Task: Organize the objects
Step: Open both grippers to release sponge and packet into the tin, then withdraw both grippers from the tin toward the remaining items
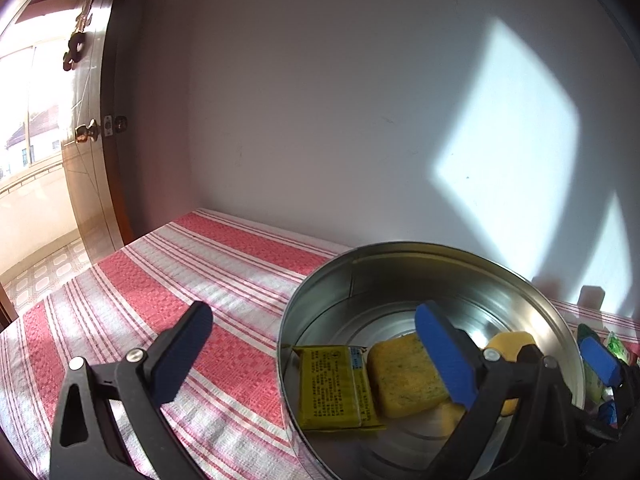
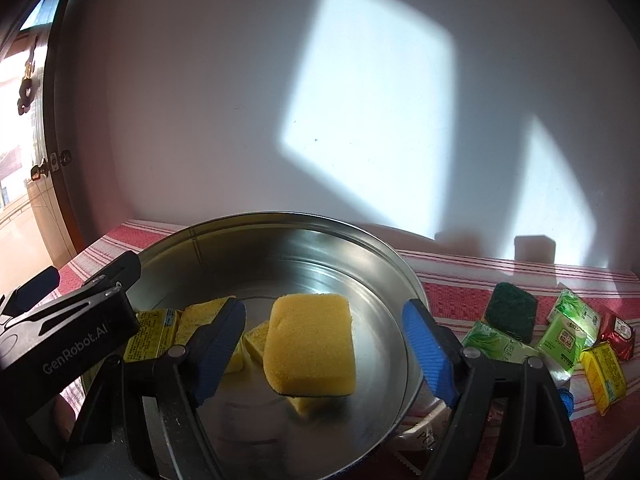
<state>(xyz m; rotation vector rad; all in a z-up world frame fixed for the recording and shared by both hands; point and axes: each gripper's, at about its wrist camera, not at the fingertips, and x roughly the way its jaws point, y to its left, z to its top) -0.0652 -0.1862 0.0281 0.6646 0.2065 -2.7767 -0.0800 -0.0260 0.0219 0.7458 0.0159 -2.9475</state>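
A round metal tin (image 1: 320,300) (image 2: 380,264) stands on a red-and-white striped cloth. Inside lie yellow sponges (image 1: 404,376) (image 2: 312,340) and a yellow packet (image 1: 332,384) (image 2: 150,334). My left gripper (image 1: 316,354) is open and empty, straddling the tin's left wall, one finger inside over the sponges. It also shows at the left of the right wrist view. My right gripper (image 2: 324,348) is open and empty above the tin, the top sponge between its fingers, not touching them.
Right of the tin lie a dark green scouring pad (image 2: 510,314), green packets (image 2: 562,340), a yellow packet (image 2: 604,376) and a red one (image 2: 618,332). A white wall runs close behind. An open door (image 1: 92,140) stands at the left.
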